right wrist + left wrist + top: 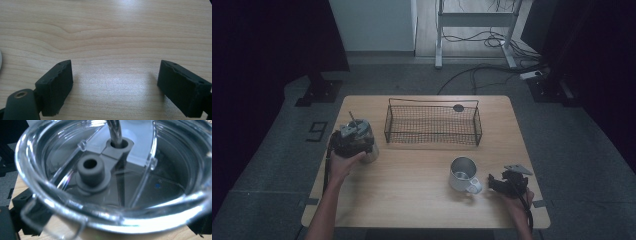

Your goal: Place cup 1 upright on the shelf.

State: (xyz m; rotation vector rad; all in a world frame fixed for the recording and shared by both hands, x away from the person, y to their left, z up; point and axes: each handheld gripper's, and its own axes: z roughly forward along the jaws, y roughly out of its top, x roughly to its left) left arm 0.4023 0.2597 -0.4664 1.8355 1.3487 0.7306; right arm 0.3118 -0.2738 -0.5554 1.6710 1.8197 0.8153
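Tumbler (371, 150) stands just left of basket (432, 101). Left claw (353, 144) straddles it wide; cannot tell if pads press. Right claw (115, 85) is wide and empty. Grip below lid (150, 195), keep tumbler upright, and clear basket rim.

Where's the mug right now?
In the high view the mug stands on the table's right half, in front of the basket, its handle toward the right gripper.

High view dim, dark at sides; glare on clear lid (105, 220), blurred close up; tabletop (105, 30) sheen.
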